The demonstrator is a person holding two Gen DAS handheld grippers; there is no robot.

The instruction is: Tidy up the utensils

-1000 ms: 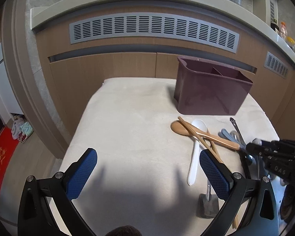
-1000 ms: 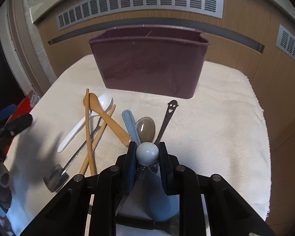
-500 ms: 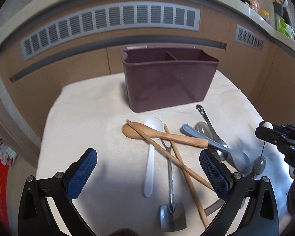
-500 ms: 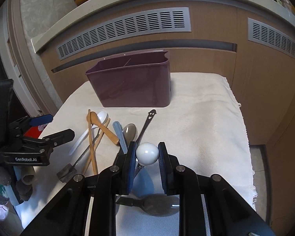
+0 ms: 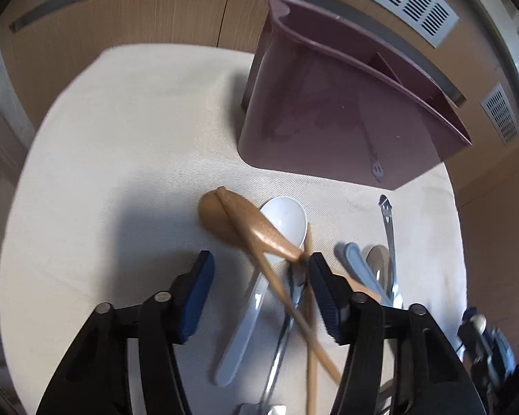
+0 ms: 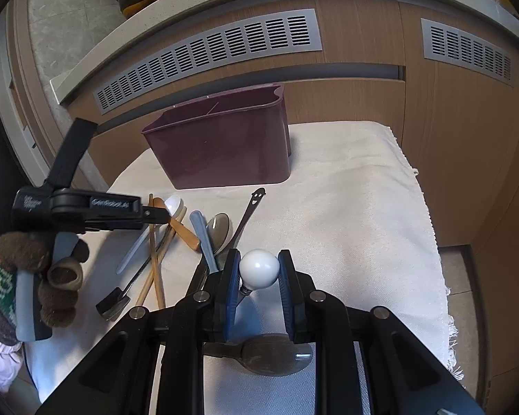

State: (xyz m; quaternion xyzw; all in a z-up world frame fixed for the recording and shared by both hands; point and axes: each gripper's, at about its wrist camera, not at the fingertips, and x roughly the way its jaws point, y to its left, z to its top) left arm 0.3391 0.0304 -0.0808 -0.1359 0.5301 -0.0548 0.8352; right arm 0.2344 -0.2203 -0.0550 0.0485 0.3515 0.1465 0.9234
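A pile of utensils lies on the cream cloth [image 5: 121, 173] in front of the purple divided caddy [image 5: 328, 121] [image 6: 225, 148]. My left gripper [image 5: 259, 276] hangs low over the pile, its jaws closing. The wooden spoon [image 5: 245, 224], a chopstick [image 5: 276, 283] and the white spoon [image 5: 283, 218] lie between its pads. The right pad is close to the wooden handle and the left pad is clear of everything. My right gripper [image 6: 258, 273] is shut on the white ball end [image 6: 259, 268] of a metal spoon, whose bowl [image 6: 276, 356] hangs beneath it.
A grey-blue handle [image 6: 200, 231], a metal spoon [image 6: 219, 228], a smiley-ended metal handle [image 6: 256, 197] and a metal fork [image 6: 114, 304] lie in the pile. A gloved hand [image 6: 34, 266] holds the left gripper. Wooden cabinet fronts with vents stand behind the table.
The left gripper has come forward and down over the pile, tilting steeply, and its jaws have narrowed around the wooden spoon handle and chopstick. The right gripper keeps its grip and has barely moved lately.
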